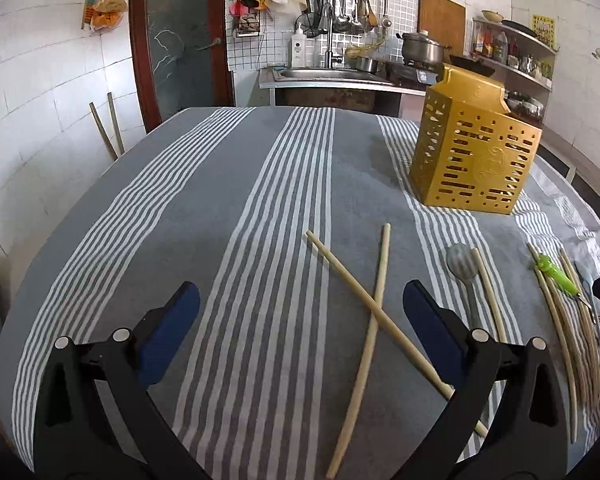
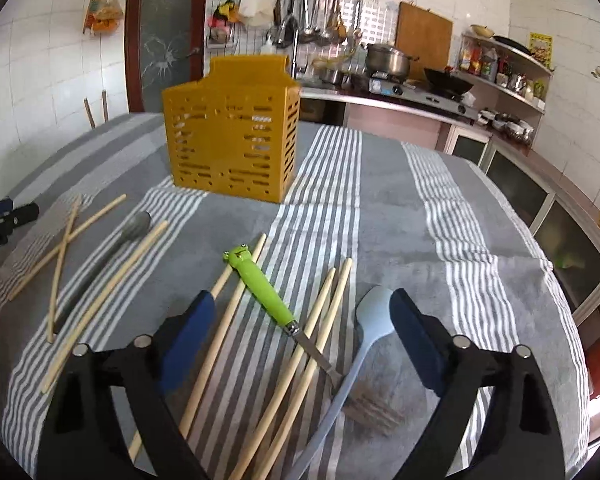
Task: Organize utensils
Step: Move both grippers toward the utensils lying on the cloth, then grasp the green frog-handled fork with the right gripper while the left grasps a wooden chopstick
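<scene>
A yellow perforated utensil holder (image 1: 476, 156) stands upright on the striped cloth; it also shows in the right wrist view (image 2: 232, 136). My left gripper (image 1: 300, 308) is open and empty above two crossed chopsticks (image 1: 376, 308). A grey spoon (image 1: 462, 262) lies to their right. My right gripper (image 2: 302, 316) is open and empty over a green frog-handled fork (image 2: 268, 294), several chopsticks (image 2: 320, 332) and a light blue spoon (image 2: 370, 320). More chopsticks (image 2: 64, 252) and the grey spoon (image 2: 136, 226) lie to the left.
The grey-and-white striped cloth (image 1: 228, 220) covers the table. Behind it are a sink (image 1: 324, 74), a stove with pots (image 2: 392, 76) and shelves (image 2: 504, 68). A door (image 1: 180, 36) is at the back left.
</scene>
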`<state>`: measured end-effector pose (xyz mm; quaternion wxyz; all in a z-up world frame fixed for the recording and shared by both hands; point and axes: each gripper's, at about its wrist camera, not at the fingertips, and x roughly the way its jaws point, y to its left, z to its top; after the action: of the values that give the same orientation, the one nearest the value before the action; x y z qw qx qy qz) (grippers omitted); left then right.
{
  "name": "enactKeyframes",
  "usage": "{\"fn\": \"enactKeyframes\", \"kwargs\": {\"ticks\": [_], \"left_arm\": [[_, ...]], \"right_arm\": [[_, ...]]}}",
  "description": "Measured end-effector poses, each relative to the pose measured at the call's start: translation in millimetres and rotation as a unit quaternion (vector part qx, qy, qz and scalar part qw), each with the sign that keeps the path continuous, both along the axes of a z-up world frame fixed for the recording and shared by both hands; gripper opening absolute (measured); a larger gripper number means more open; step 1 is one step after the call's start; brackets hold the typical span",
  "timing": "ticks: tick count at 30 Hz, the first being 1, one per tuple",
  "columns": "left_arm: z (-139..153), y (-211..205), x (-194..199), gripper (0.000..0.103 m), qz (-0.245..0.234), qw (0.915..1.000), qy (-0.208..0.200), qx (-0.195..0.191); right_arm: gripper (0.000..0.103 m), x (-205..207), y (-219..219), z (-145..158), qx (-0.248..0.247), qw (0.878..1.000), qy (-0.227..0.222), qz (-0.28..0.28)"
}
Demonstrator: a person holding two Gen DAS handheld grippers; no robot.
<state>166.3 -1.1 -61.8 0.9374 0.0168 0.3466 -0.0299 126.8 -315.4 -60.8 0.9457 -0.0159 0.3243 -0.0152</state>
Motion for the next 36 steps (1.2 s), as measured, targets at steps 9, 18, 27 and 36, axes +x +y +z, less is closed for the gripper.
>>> {"fn": "enactKeyframes", "kwargs": {"ticks": [9,18,27,36], "left_arm": [[-21,-4,34,0.091,-0.025,0.9979,0.058,0.010],[-32,0,63,0.086,-0.030,0.9945,0.099,-0.015],[-41,-6,84,0.076,-0.034,0.9890,0.142,-0.021],[-38,-12,88,0.019,-0.049,0.9860,0.155,-0.039]], "right_arm": [[0.076,35,6,-21,-0.017,0.998,0.064,0.020],[0.061,60,14,-31,-0.025,0.994,0.102,0.023],[0.023,73,22,-32,-0.005,0.991,0.125,0.038],[0.014,77,11,-25,0.037,0.992,0.117,0.028]]}}
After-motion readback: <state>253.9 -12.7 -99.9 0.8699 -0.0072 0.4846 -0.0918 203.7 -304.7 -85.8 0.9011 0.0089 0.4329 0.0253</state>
